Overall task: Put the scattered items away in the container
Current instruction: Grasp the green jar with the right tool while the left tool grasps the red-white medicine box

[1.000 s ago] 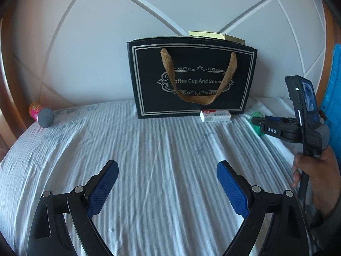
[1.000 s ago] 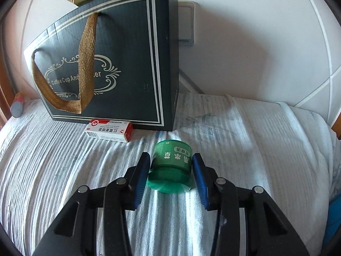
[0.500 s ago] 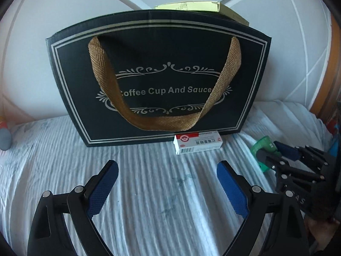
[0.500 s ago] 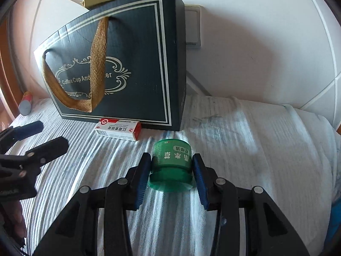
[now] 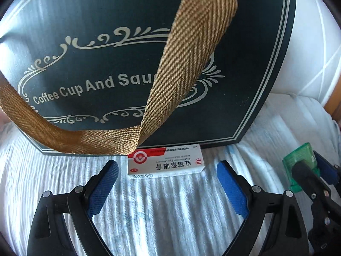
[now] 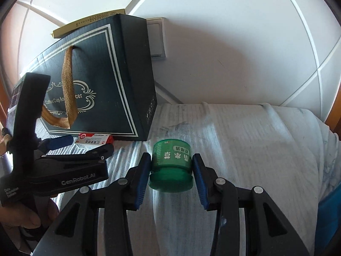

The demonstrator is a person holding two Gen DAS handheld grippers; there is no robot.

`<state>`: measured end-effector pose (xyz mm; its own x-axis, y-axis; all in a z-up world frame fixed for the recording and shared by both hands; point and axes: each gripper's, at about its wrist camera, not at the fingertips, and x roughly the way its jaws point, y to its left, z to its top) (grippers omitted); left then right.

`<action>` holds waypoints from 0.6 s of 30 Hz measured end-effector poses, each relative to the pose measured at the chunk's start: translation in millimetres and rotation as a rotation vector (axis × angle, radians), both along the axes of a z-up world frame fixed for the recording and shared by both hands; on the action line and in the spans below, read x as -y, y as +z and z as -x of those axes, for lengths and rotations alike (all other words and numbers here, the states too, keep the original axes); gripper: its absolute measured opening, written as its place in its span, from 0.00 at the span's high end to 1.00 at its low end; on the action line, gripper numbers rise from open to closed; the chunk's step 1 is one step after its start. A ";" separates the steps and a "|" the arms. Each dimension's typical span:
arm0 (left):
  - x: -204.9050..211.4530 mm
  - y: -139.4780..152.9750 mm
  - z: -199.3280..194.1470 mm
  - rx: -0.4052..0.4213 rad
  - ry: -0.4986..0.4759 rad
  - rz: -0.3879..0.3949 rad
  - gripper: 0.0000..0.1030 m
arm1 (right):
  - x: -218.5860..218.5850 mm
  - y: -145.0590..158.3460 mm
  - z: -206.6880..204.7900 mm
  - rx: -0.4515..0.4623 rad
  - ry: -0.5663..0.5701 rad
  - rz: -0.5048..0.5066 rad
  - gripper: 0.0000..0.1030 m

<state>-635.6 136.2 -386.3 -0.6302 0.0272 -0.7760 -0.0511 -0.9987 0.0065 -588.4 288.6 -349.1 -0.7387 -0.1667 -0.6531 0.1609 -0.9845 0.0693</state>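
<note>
Right gripper (image 6: 169, 171) clamped on green jar (image 6: 171, 166), jar lying on its side on white sheet (image 6: 245, 149), just right of bag (image 6: 102, 85) corner. Left gripper (image 5: 167, 183) spread wide, low over sheet, fingers either side of carton (image 5: 165, 163) without touching. Carton flat on sheet, against bag's base. Bag upright against wall, woven strap (image 5: 181, 64) hanging down its front. Yellow box (image 6: 88, 22) sticking out of bag's top.
</note>
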 end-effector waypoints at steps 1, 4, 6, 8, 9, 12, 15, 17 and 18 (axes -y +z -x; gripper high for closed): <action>-0.4 0.0 2.0 0.001 0.010 -0.003 0.08 | -1.4 0.6 -1.4 0.001 0.000 0.005 0.62; -2.1 -4.2 8.7 0.034 0.032 0.006 0.08 | -2.7 0.4 -1.2 0.002 -0.001 0.019 0.62; -1.3 -7.4 11.7 0.059 0.040 0.004 0.09 | -3.1 0.1 -0.1 0.002 -0.003 0.027 0.62; 1.6 -6.4 10.0 0.050 0.048 -0.012 0.30 | -2.5 -1.7 1.1 0.001 -0.001 0.028 0.62; 2.2 -4.7 7.6 0.036 0.049 -0.012 0.30 | -3.5 -3.5 2.3 0.001 0.000 0.029 0.62; 0.6 -4.8 0.6 0.030 0.029 -0.006 0.30 | -2.6 -3.4 1.7 -0.001 0.001 0.027 0.62; 0.6 -0.2 -11.2 0.008 0.018 0.007 0.30 | -1.4 -1.3 -1.2 -0.003 0.003 0.022 0.62; 2.9 4.0 -20.0 -0.001 0.016 0.010 0.31 | 0.2 -0.8 -1.4 -0.006 0.007 0.016 0.62; 4.7 6.3 -25.3 -0.004 0.016 0.013 0.31 | 1.6 -0.2 -1.9 -0.008 0.010 0.011 0.62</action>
